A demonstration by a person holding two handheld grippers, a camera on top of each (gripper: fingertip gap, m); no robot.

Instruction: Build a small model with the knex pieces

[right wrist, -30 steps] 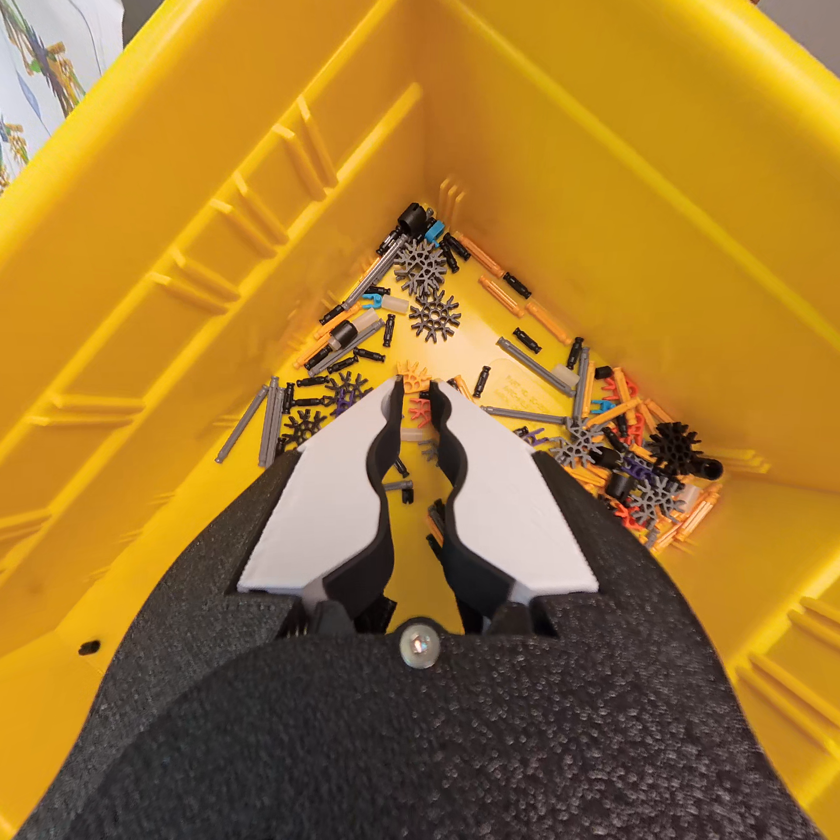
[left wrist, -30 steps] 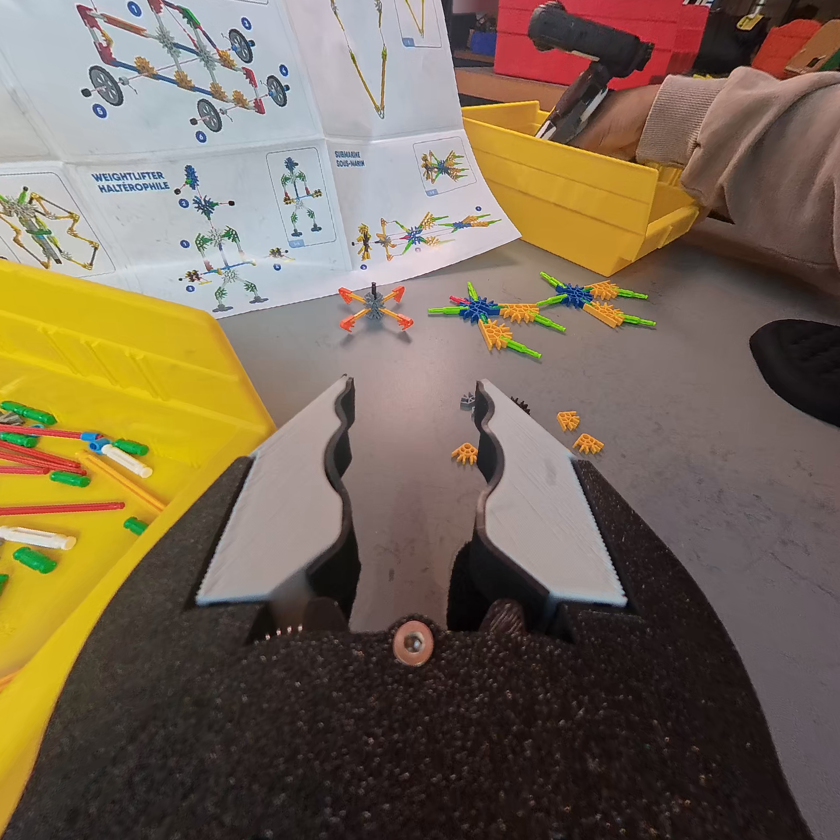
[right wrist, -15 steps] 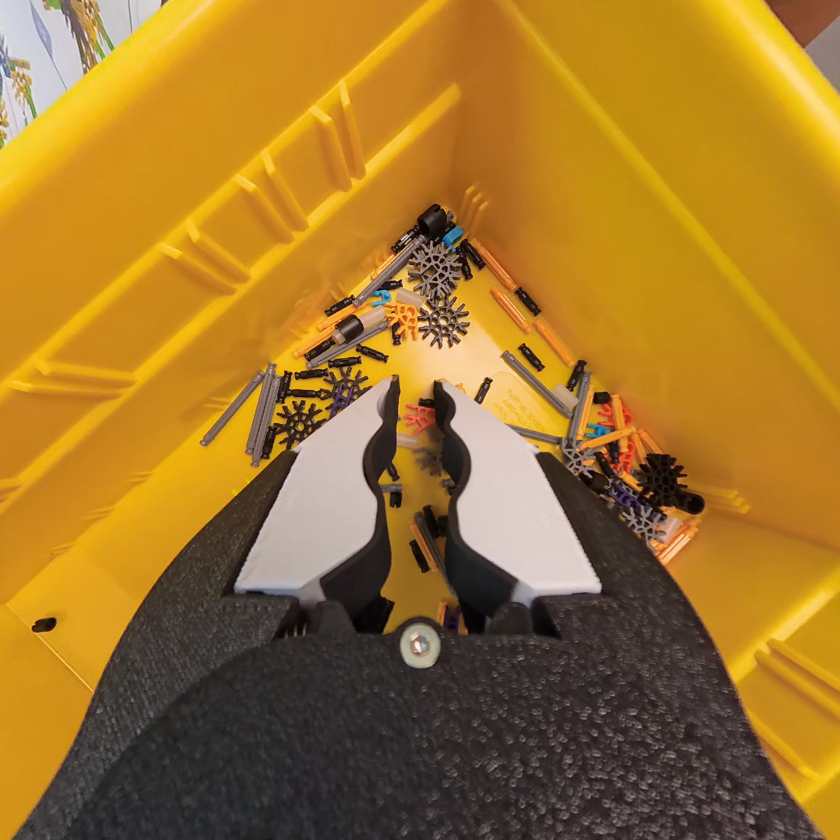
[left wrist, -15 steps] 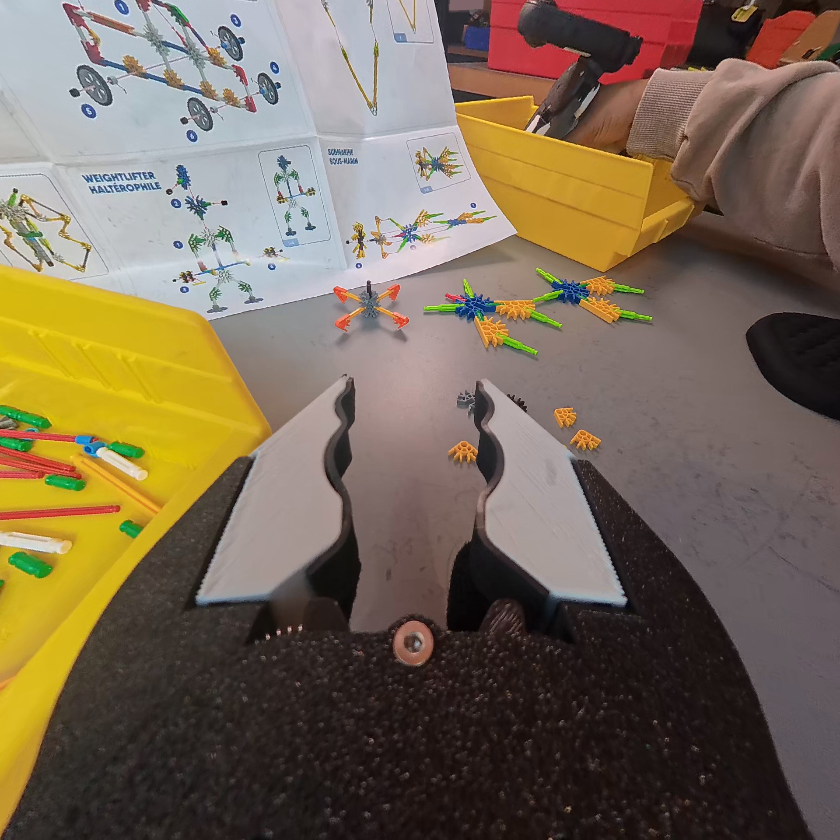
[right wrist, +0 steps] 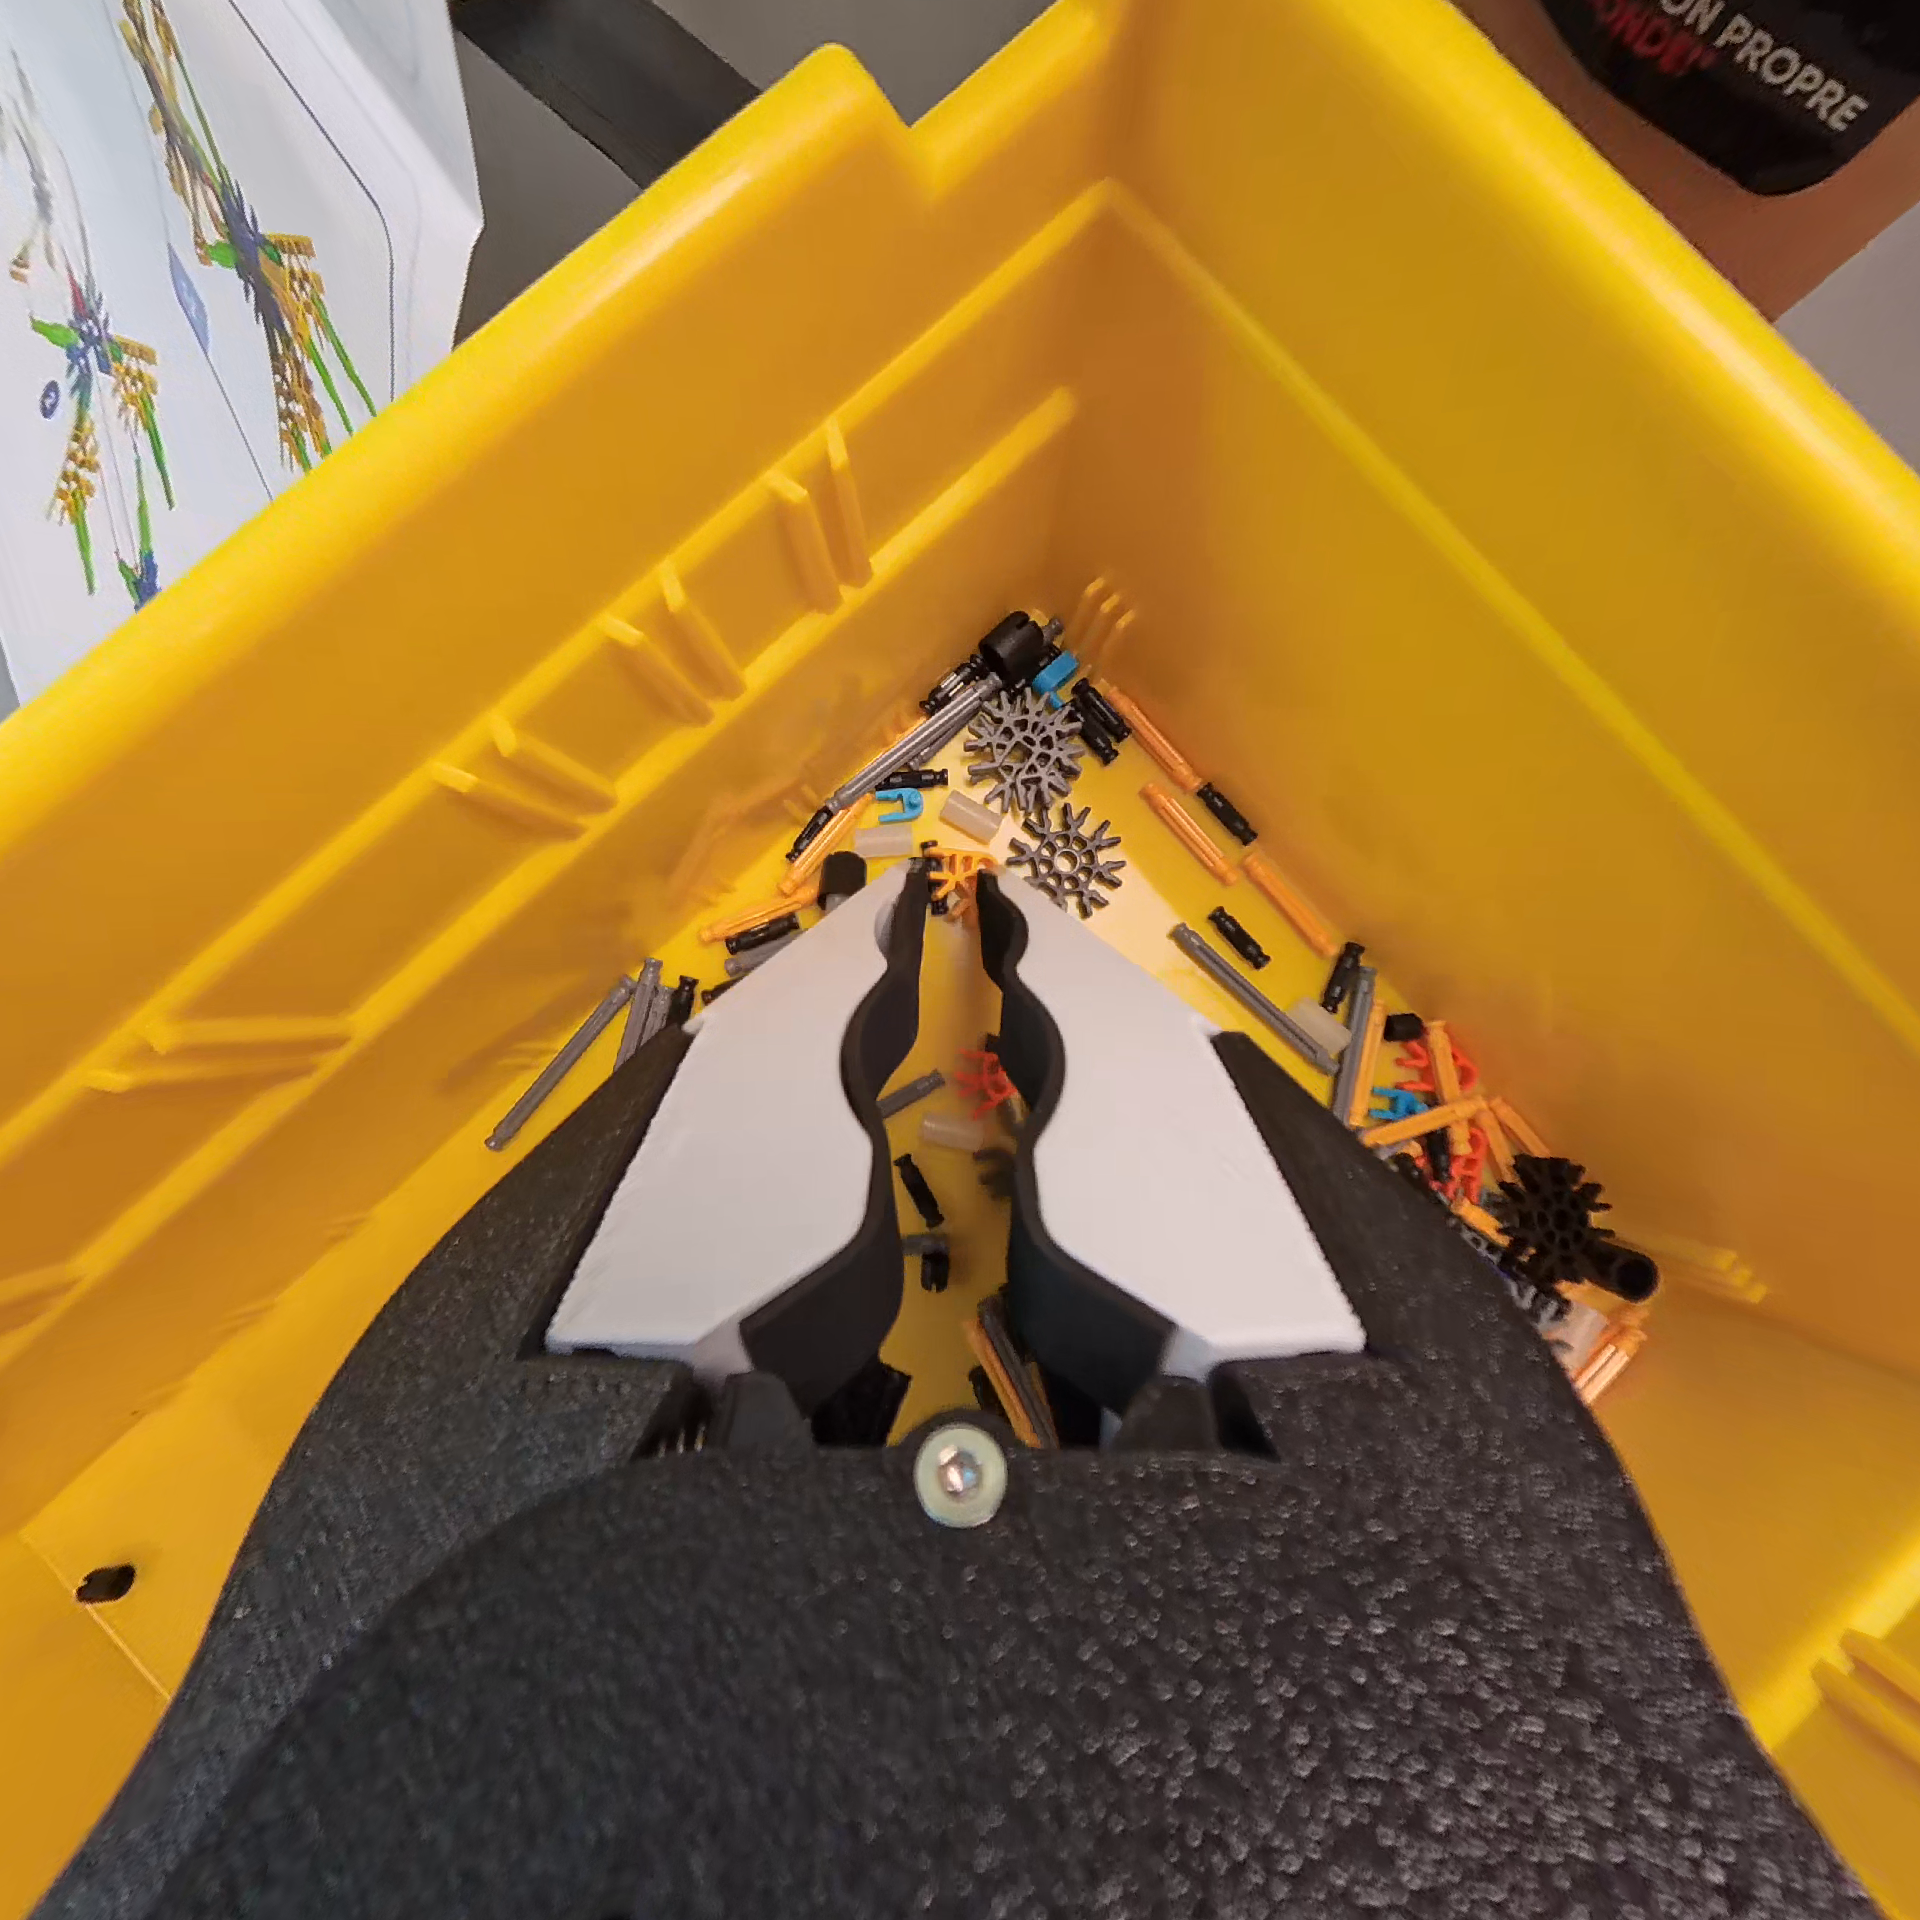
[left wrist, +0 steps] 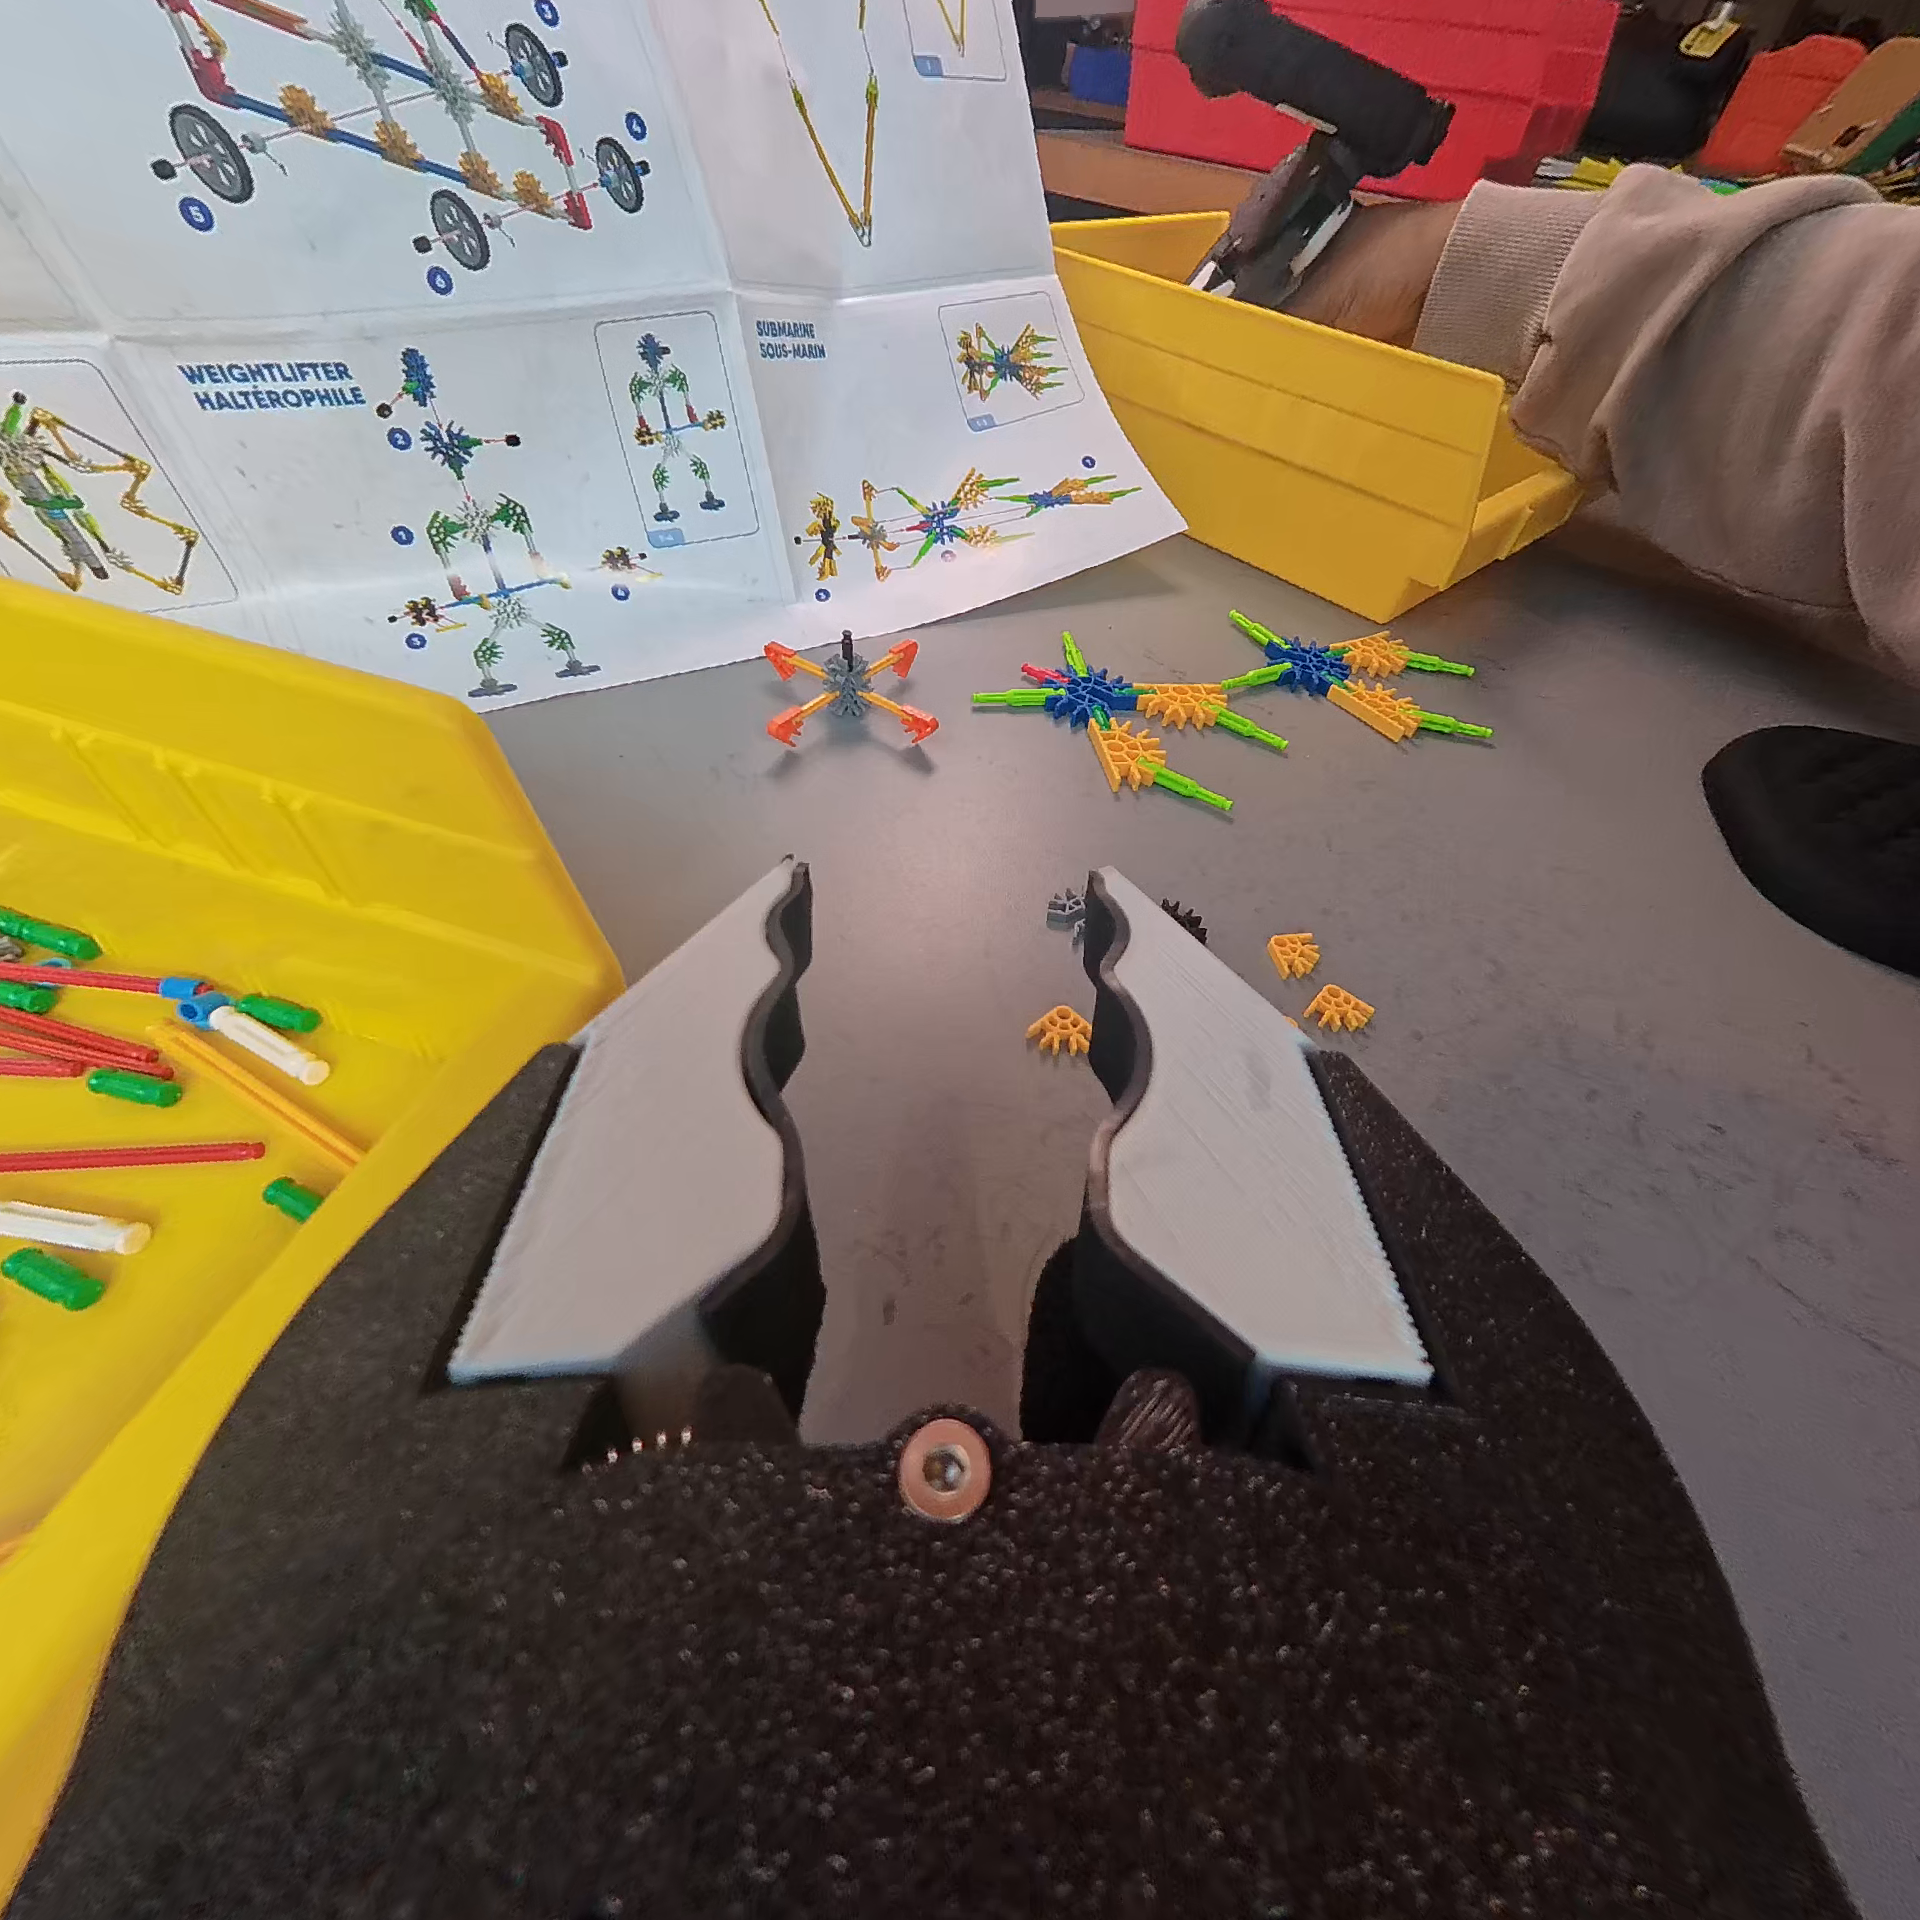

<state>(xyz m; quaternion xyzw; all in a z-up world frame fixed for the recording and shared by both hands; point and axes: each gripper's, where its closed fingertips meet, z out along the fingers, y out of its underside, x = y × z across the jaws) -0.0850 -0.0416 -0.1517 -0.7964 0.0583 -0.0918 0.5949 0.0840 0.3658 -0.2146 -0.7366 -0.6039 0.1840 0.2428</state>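
Right wrist view is showing the right gripper (right wrist: 951, 878) reaching deep into a yellow bin (right wrist: 1351, 436), its narrowly parted jaws pinching at an orange connector (right wrist: 954, 871) at frame centre; whether it is firmly gripped is unclear. Left wrist view is showing the left gripper (left wrist: 940, 894) hovering wide open and empty over the grey table (left wrist: 1558, 1091), with three small assemblies, among them an orange-tipped cross (left wrist: 850, 691), lying finished in the upper middle.

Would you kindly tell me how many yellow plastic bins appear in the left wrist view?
2: one yellow plastic bin holding rods at left, another at upper right, where a sleeved hand reaches in.
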